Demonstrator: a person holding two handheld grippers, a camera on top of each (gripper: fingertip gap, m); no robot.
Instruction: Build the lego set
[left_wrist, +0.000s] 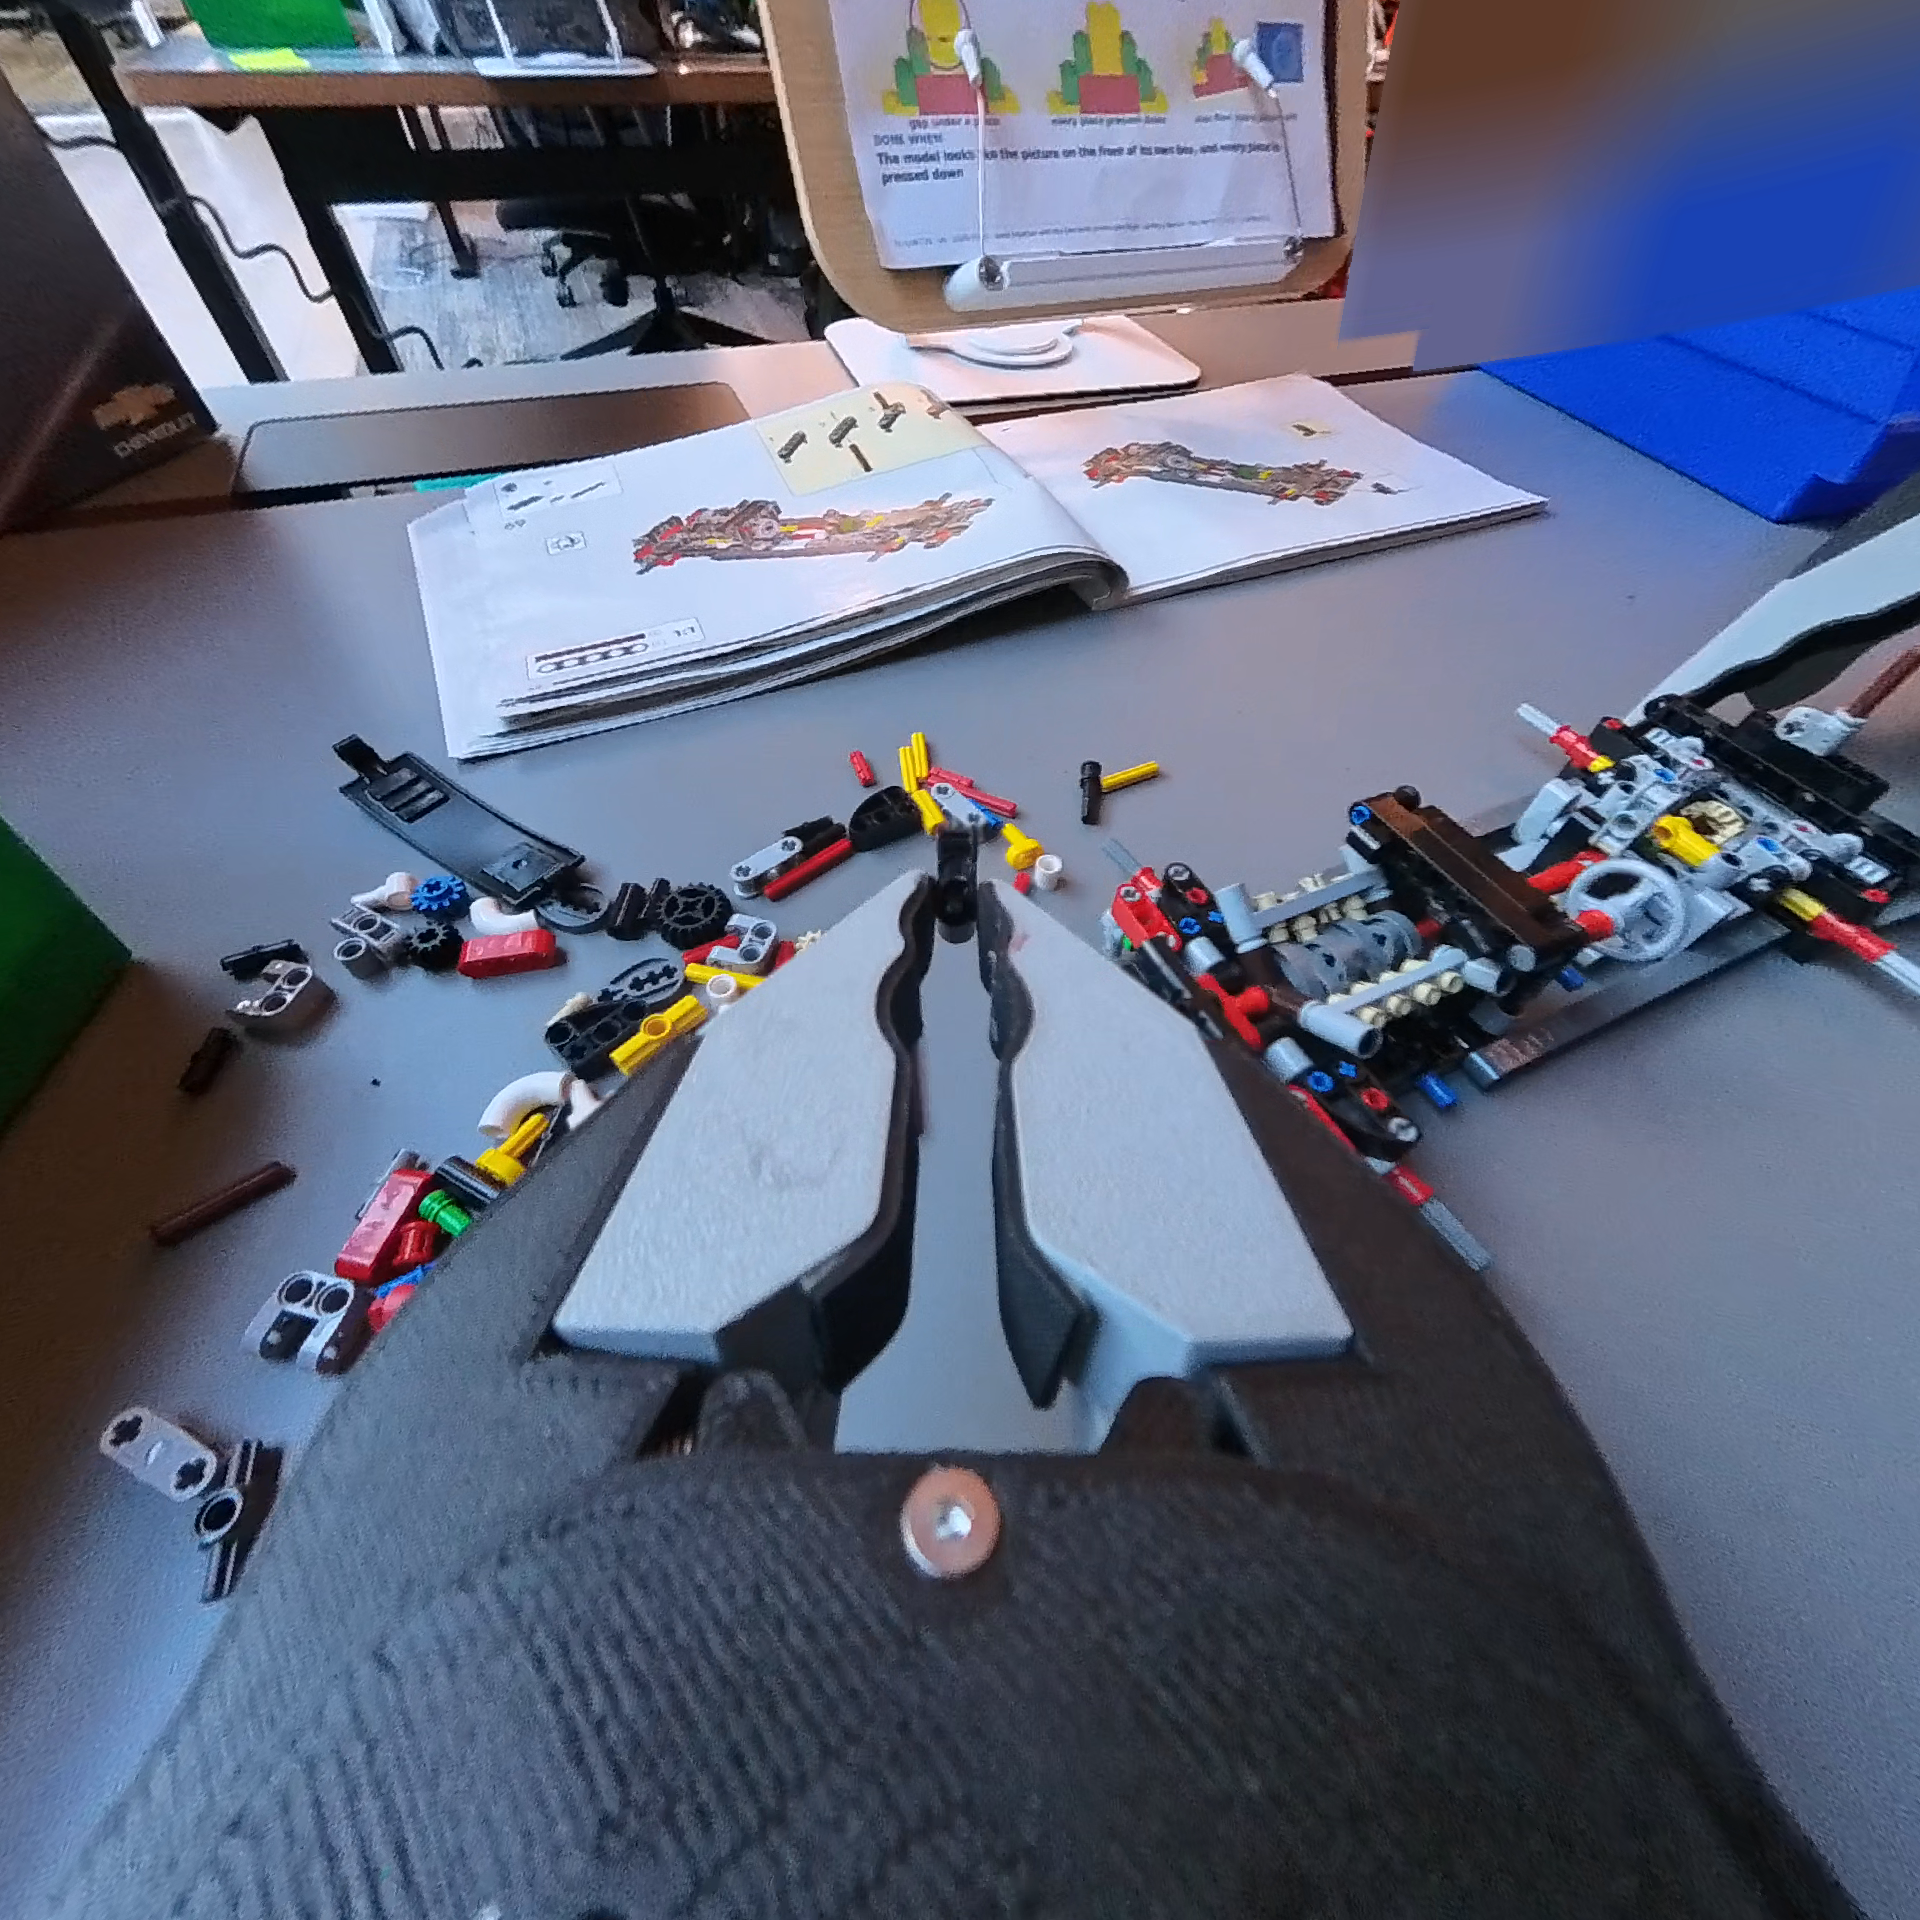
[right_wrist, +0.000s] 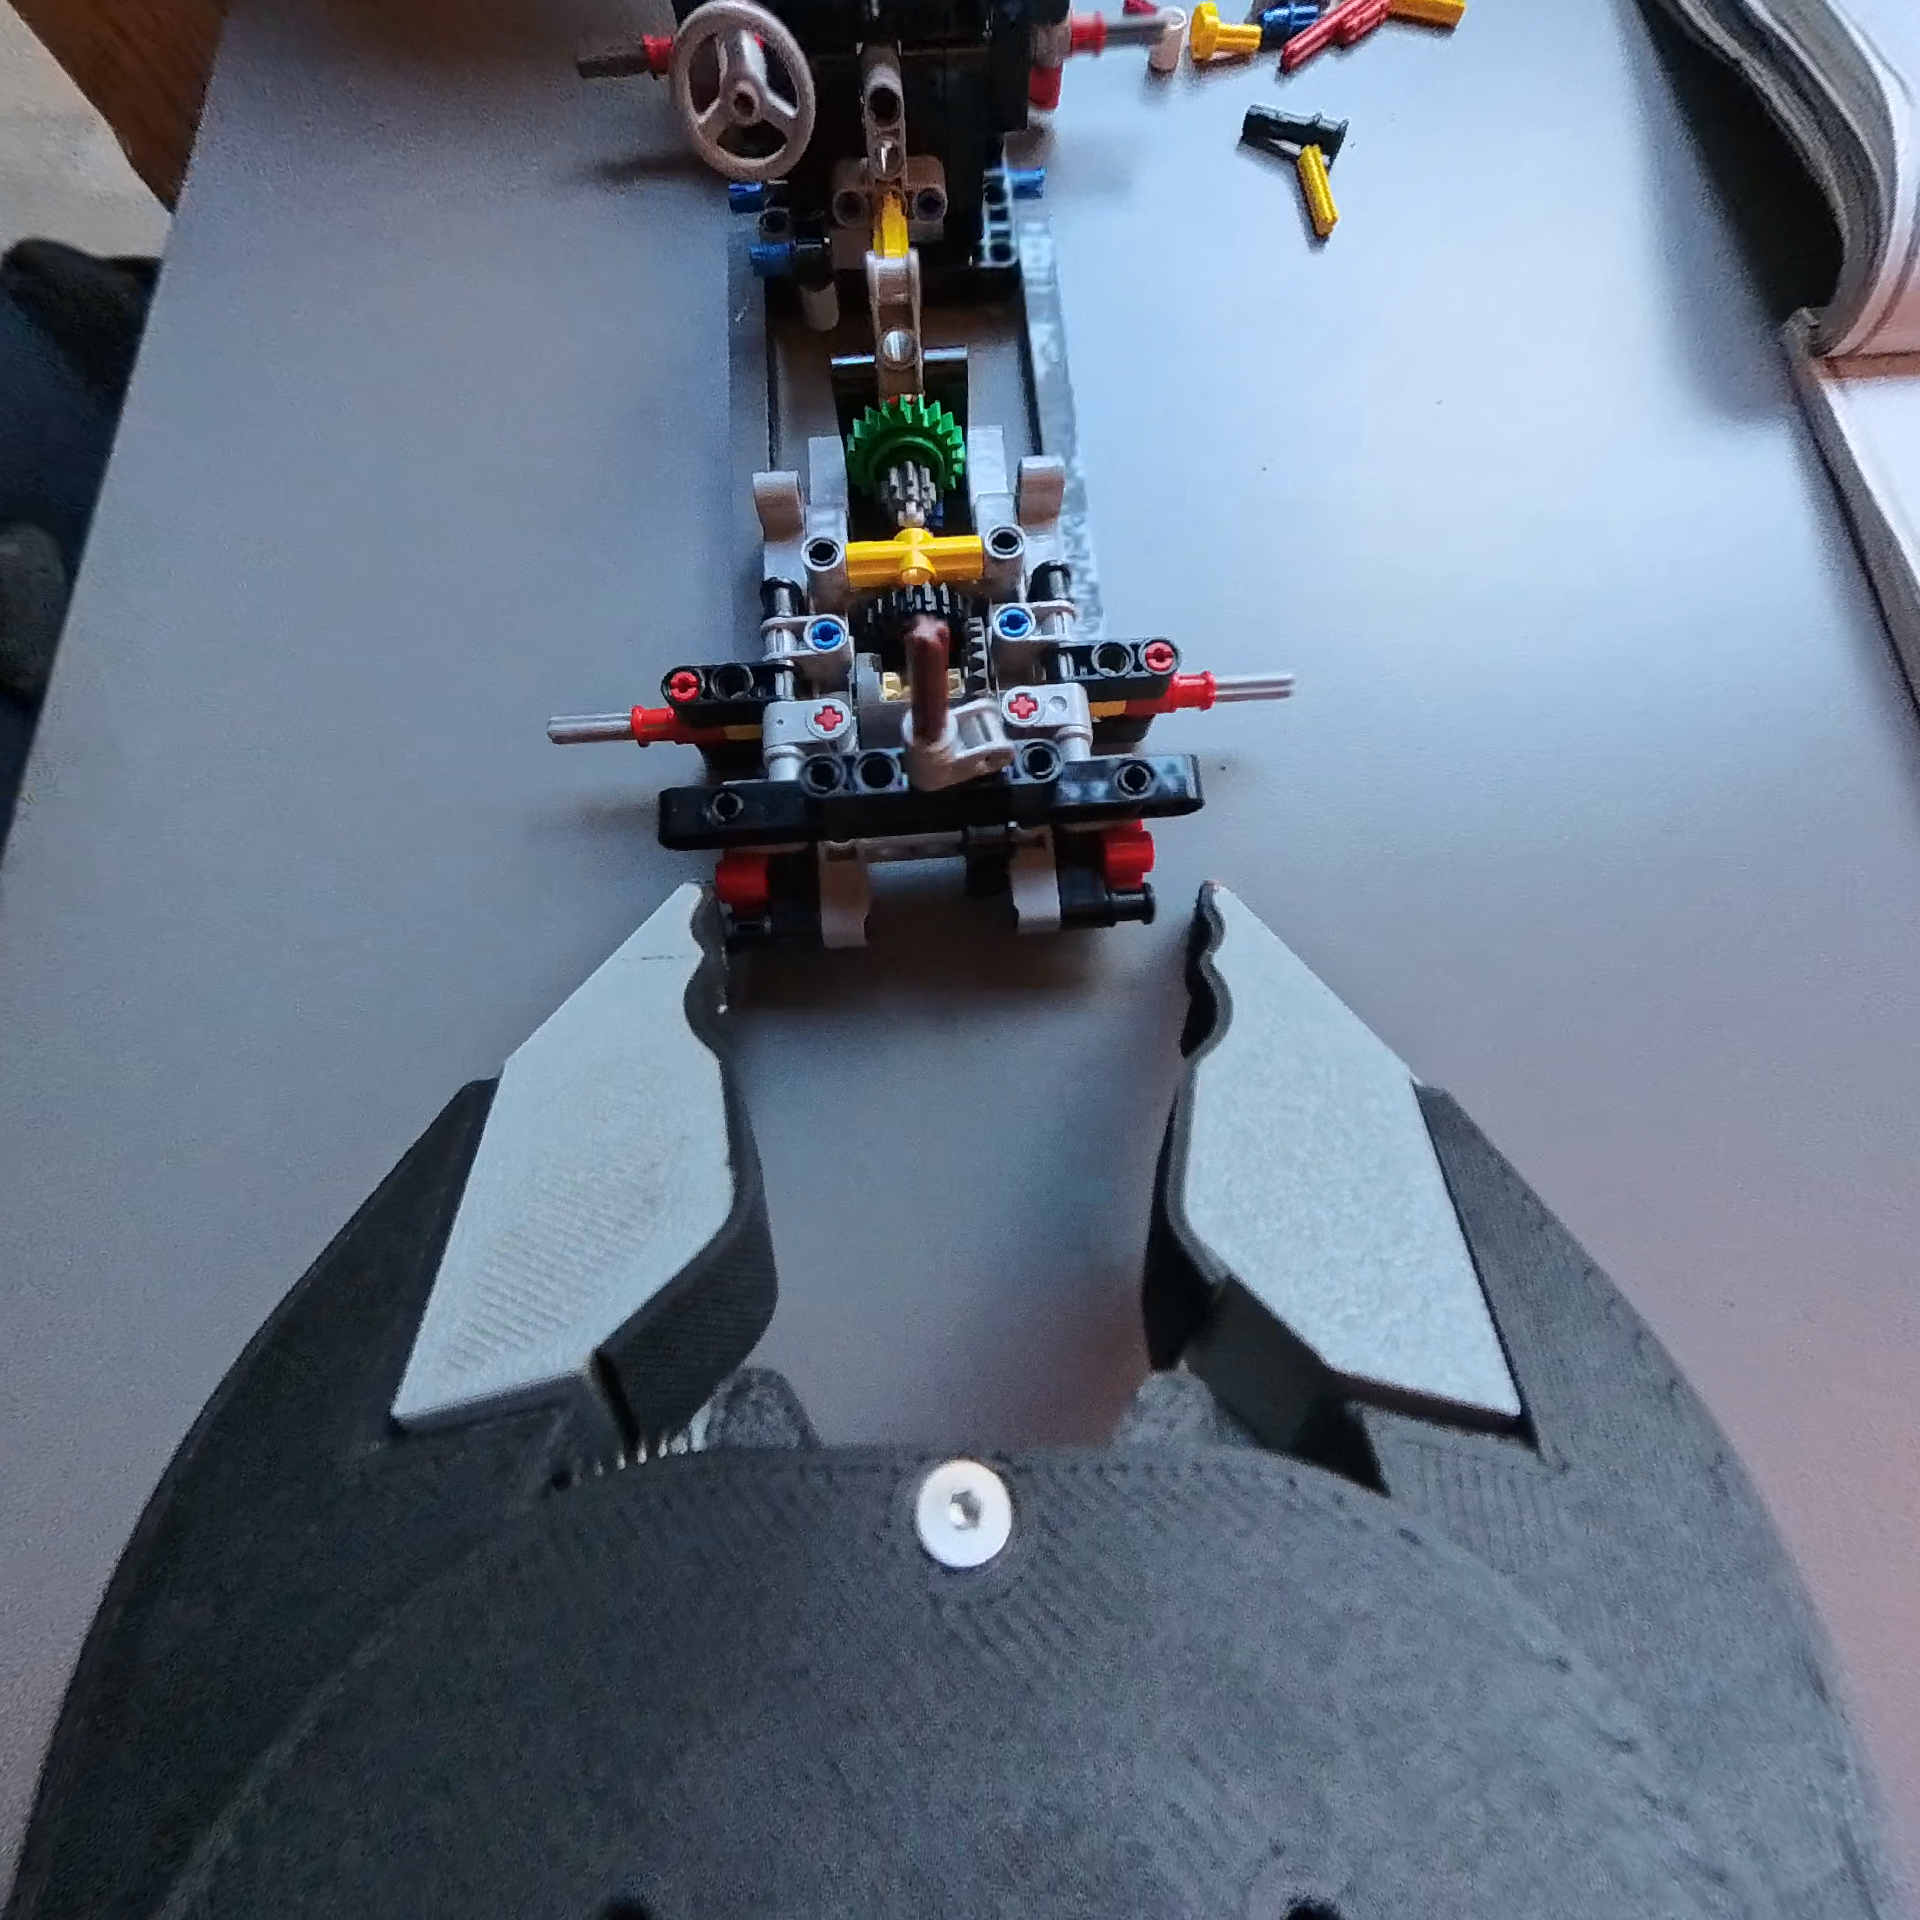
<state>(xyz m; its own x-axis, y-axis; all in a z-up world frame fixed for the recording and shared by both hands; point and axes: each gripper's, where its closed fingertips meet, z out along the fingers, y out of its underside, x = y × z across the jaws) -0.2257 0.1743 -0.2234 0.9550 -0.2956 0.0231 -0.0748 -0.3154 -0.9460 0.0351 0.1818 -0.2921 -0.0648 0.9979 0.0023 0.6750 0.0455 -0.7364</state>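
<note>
My left gripper (left_wrist: 954, 902) is shut on a small black pin (left_wrist: 954, 871) that sticks out past its fingertips. It hovers over a scatter of small loose building parts (left_wrist: 665, 935) on the grey table (left_wrist: 1039, 686). A part-built chassis model (left_wrist: 1455, 935) lies to its right. In the right wrist view my right gripper (right_wrist: 951, 920) is open and empty at the near end of the same model (right_wrist: 925, 800). Its left fingertip (right_wrist: 686, 935) is right at the model's near corner. Its right fingertip (right_wrist: 1216, 935) stands apart from the model.
An open instruction booklet (left_wrist: 831, 540) lies beyond the loose parts; its edge also shows in the right wrist view (right_wrist: 1849, 208). A paper stand (left_wrist: 1081, 156) is behind it, a blue object (left_wrist: 1714, 416) back right, a green box (left_wrist: 52, 956) and a black box (left_wrist: 83, 395) left. A black pin with a yellow axle (right_wrist: 1299, 156) lies by itself. Left tips to right tips: about 30 cm.
</note>
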